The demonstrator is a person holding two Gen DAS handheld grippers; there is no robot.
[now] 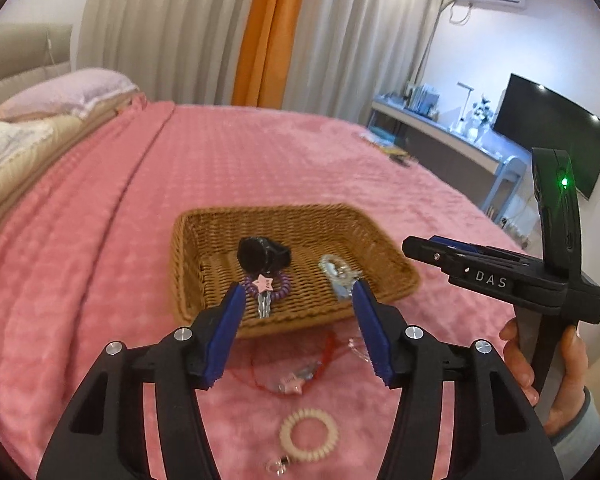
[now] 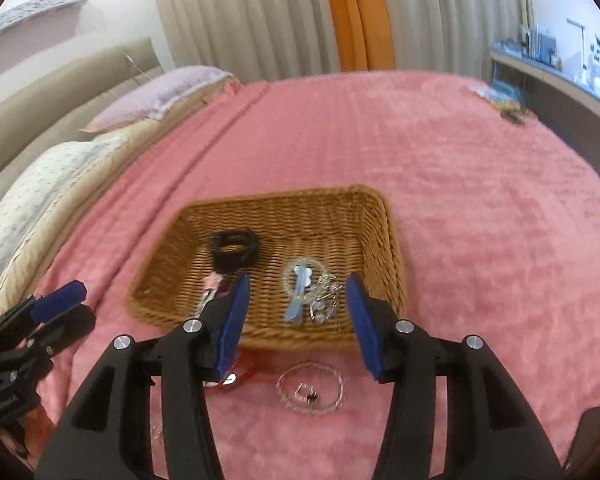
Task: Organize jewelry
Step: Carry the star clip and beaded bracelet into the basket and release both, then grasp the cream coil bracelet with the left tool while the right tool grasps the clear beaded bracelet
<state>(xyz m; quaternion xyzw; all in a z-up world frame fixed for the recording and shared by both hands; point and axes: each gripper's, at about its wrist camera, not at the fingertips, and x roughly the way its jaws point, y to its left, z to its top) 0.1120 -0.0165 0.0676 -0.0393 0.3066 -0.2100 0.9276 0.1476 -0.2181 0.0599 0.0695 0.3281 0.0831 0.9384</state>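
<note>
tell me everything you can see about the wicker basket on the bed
The wicker basket is a shallow rectangular tray of brown woven strands with low flared walls. It sits flat and open on the pink blanket. Inside lie a black band, a purple coil tie with a pink star, and clear beaded pieces. Neither gripper touches it.

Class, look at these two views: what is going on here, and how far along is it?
A person holding a gripper in each hand is sorting jewelry into a wicker basket on a pink bedspread. The black band, purple coil tie and blue clip already lie inside. The left gripper and right gripper are open and empty. The clear bead bracelet, red cord and cream coil tie remain outside.
</note>
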